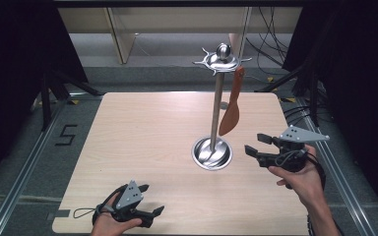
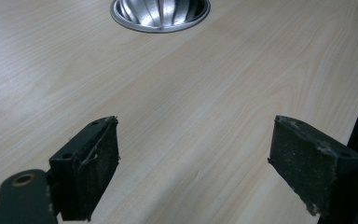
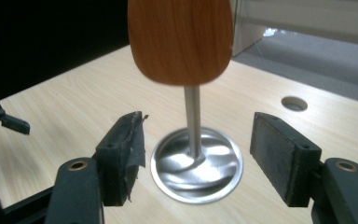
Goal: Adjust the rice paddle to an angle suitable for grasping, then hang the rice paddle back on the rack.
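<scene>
A metal utensil stand rises from a round silver base at the table's middle right, with a hooked crown and a ball on top. A brown wooden spatula hangs from one hook, blade down. My right gripper is open just right of the base, jaws pointing at it; in the right gripper view the spatula blade hangs above and ahead, the pole and base between the jaws. My left gripper is open at the front edge, nothing between its pads; the base lies far ahead.
The light wooden table has a small cable hole near its far side. Black curtains flank the table, cables lie on the floor at the back right, and metal rails run along both sides.
</scene>
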Motion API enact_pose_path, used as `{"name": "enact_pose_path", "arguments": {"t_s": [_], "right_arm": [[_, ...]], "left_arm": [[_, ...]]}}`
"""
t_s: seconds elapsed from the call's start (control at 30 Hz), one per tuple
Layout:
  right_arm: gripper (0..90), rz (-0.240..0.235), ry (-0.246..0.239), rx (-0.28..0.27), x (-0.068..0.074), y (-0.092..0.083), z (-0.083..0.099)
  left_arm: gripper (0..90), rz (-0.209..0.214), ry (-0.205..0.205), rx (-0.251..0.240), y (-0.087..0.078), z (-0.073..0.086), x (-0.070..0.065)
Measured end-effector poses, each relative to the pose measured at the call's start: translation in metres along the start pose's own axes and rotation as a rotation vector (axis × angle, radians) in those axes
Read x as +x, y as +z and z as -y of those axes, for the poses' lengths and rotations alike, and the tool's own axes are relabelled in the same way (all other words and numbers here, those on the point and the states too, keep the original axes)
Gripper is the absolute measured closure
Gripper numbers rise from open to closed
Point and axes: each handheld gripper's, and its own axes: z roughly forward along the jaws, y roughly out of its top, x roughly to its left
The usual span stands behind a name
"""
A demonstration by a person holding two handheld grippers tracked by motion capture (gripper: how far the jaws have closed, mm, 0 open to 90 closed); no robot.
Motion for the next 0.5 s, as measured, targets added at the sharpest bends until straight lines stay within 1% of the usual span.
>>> {"name": "enact_pose_path", "arguments": {"t_s": [0.03, 0.07, 0.1, 0.13, 0.17, 0.2, 0.23, 0.27, 0.3, 0.33, 0.37, 0.4, 0.43, 0.47, 0.5], "right_arm": [[35.2, 0.018, -0.009, 0.018, -0.002, 0.000, 0.006], [35.1, 0.015, -0.007, 0.038, -0.003, -0.001, 0.010], [35.0, 0.014, 0.010, 0.041, -0.003, -0.001, 0.012], [35.0, 0.014, 0.010, 0.041, -0.003, -0.001, 0.012], [34.8, 0.007, 0.019, 0.056, -0.005, -0.001, 0.020], [34.8, 0.007, 0.019, 0.056, -0.005, -0.001, 0.020], [34.7, 0.012, 0.025, 0.074, -0.007, -0.002, 0.025], [34.7, 0.012, 0.025, 0.074, -0.007, -0.002, 0.025], [34.6, 0.007, 0.040, 0.076, -0.010, -0.001, 0.031], [34.6, 0.027, 0.038, 0.082, -0.012, -0.001, 0.034], [34.6, 0.027, 0.038, 0.082, -0.012, -0.001, 0.034], [34.5, 0.020, 0.050, 0.082, -0.013, 0.000, 0.036], [34.6, 0.014, 0.028, 0.092, -0.015, -0.001, 0.037], [34.5, 0.022, 0.038, 0.084, -0.015, 0.000, 0.039], [34.4, 0.032, 0.005, 0.087, -0.017, -0.001, 0.039]], "left_arm": [[15.0, 0.001, 0.030, 0.001, 0.000, -0.001, 0.002], [15.0, 0.001, 0.017, 0.014, 0.000, 0.000, 0.001], [15.0, 0.001, 0.017, 0.014, 0.000, 0.000, 0.001], [15.0, 0.002, 0.012, 0.007, 0.001, 0.000, 0.000], [15.0, -0.007, 0.014, -0.007, 0.001, -0.001, 0.000], [15.0, -0.007, 0.014, -0.007, 0.001, -0.001, 0.000], [15.0, -0.003, -0.001, -0.013, 0.001, -0.001, 0.000], [15.0, -0.012, 0.011, -0.001, 0.000, -0.001, 0.001], [15.0, -0.013, -0.003, -0.015, 0.001, 0.000, 0.002], [15.0, -0.013, -0.003, -0.015, 0.001, 0.000, 0.002], [15.0, -0.016, 0.023, -0.006, 0.000, -0.001, 0.003], [15.0, -0.020, -0.003, -0.011, 0.000, 0.000, 0.000], [15.0, -0.010, 0.010, -0.012, -0.001, -0.001, 0.001], [15.0, -0.006, 0.011, -0.008, -0.001, -0.001, 0.000], [15.0, -0.008, 0.008, -0.020, 0.000, -0.001, 0.000]]}}
